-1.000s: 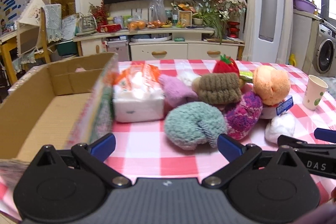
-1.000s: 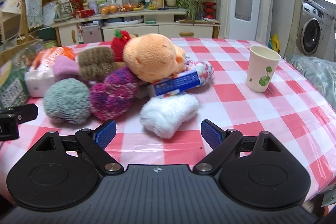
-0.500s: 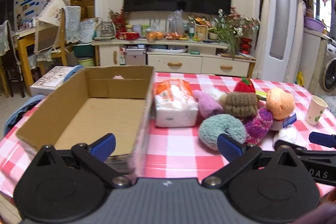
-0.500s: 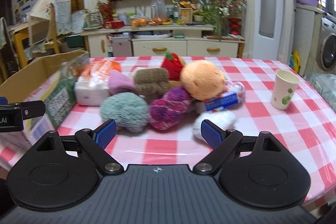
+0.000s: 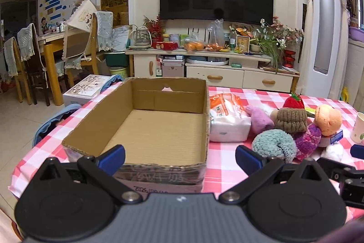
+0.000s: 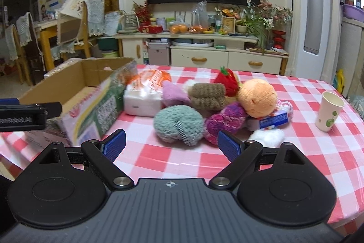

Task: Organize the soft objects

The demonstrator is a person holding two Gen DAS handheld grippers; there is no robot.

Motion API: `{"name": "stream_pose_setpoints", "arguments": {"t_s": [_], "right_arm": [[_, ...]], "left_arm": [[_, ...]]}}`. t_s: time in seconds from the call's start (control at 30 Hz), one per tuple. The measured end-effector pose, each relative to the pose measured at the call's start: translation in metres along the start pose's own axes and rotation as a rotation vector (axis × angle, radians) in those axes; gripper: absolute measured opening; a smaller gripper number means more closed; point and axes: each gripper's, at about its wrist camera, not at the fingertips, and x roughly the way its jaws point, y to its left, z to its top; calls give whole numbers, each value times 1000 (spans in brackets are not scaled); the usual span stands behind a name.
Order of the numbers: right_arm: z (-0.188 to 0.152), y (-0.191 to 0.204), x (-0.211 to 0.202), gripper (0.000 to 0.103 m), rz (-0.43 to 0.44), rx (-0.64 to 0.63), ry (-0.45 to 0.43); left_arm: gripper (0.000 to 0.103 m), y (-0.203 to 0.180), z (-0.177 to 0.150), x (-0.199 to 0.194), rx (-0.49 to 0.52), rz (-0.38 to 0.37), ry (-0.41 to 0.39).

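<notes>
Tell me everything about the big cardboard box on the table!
The cardboard box is brown, open on top and looks empty, with a plain corrugated floor. Its far wall has a small notch in the rim. The outside has colourful print and shiny tape. It sits flat on the pink checked tablecloth, left of the toy pile. A white tissue pack sits right beside its right wall.

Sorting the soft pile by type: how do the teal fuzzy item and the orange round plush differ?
The teal fuzzy item lies directly on the tablecloth at the pile's near edge; the orange plush sits higher, propped on other items. The teal one is shaggy and curled, with a checked tag; the orange one is smoother and ball-shaped. Both are soft, outside the cardboard box, and ungripped.
</notes>
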Motion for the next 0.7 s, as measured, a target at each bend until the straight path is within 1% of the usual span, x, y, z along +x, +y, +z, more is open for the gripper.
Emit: {"name": "stream_pose_setpoints", "arguments": {"t_s": [0.17,0.4,0.5,0.6,0.7], "right_arm": [[4,7,-8,103,6,-13,-28],[0,6,-6,103,8,-13,-31],[-3,-1,-5,103,-15,-8,-39],[-7,-12,-5,103,-48,6,-54],[-9,-28,0,103,-74,49,-46]], "left_arm": [[102,-1,-1,0,2,4,-8],[102,-9,-5,-5,35,-2,-32],[102,-16,-7,-7,55,-12,-38],[102,-21,-9,-8,63,-43,-35],[102,-29,-9,-8,67,-74,-34]]}}
